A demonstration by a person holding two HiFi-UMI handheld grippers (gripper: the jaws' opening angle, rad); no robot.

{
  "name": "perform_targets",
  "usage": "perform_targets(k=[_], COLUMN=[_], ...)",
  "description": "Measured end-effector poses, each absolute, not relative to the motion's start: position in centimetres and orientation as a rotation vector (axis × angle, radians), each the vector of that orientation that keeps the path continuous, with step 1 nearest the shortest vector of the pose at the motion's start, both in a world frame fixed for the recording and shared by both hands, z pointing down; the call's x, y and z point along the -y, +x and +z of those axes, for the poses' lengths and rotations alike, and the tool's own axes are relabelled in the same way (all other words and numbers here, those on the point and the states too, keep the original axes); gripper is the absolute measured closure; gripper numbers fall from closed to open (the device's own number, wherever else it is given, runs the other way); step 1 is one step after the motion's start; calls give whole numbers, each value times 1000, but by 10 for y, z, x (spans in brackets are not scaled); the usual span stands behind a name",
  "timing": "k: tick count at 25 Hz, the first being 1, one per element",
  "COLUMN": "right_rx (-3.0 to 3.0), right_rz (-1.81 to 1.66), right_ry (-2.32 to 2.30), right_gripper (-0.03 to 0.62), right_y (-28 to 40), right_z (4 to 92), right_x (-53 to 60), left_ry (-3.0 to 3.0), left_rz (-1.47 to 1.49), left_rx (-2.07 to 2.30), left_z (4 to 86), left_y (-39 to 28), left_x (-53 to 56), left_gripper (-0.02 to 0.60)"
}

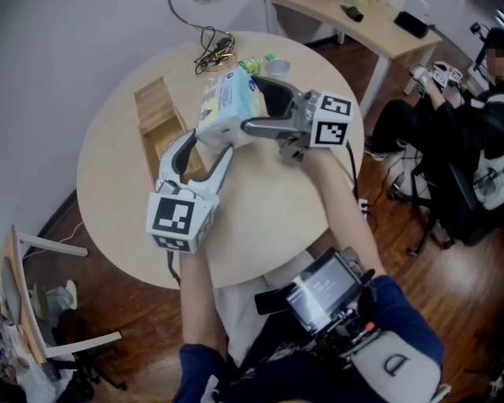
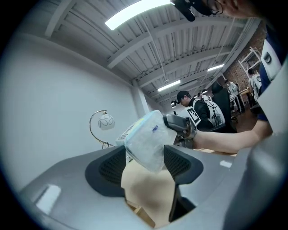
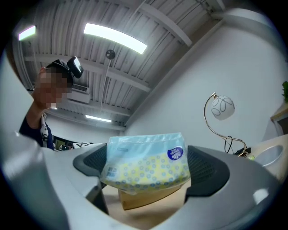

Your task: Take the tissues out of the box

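A soft tissue pack [image 1: 227, 101], pale blue with yellow dots, hangs tilted in the air above the round table [image 1: 268, 228]. My left gripper [image 1: 211, 149] is shut on its lower end from the near side. My right gripper [image 1: 253, 102] comes in from the right and is shut on its upper part. In the left gripper view the pack [image 2: 146, 139] sits pinched between the dark pads of the left gripper [image 2: 146, 161]. The right gripper view shows the pack [image 3: 144, 157] spanning the right gripper [image 3: 146, 174] from pad to pad. The open wooden box [image 1: 161, 118] lies on the table to the left, below the pack.
A tangle of black cables [image 1: 213, 47], a green bottle [image 1: 256, 63] and a clear cup [image 1: 276, 67] sit at the table's far edge. A curved lamp [image 2: 105, 121] stands there too. A seated person [image 1: 441, 118] and a desk [image 1: 370, 24] are to the right.
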State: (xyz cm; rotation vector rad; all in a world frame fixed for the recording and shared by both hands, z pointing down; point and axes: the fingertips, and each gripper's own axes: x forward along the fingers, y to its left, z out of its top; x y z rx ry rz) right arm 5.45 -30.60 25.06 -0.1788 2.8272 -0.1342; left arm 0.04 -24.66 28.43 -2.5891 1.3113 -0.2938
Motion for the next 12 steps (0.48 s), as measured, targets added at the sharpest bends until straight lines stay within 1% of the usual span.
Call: perform_targets(k=[6,12], right_rx=[-2860,-2909], right_rz=[-143,-140], right_ry=[-137,-105], right_gripper=[49,48], right_y=[49,39], right_z=[258,268], right_x=[303,300], left_ry=[-2558,-2527], left_rz=[-320,-425], left_rx=[-1358,-1348], left_z=[288,300], left_y=[-3,-10], left_x=[242,240], left_gripper=[333,333])
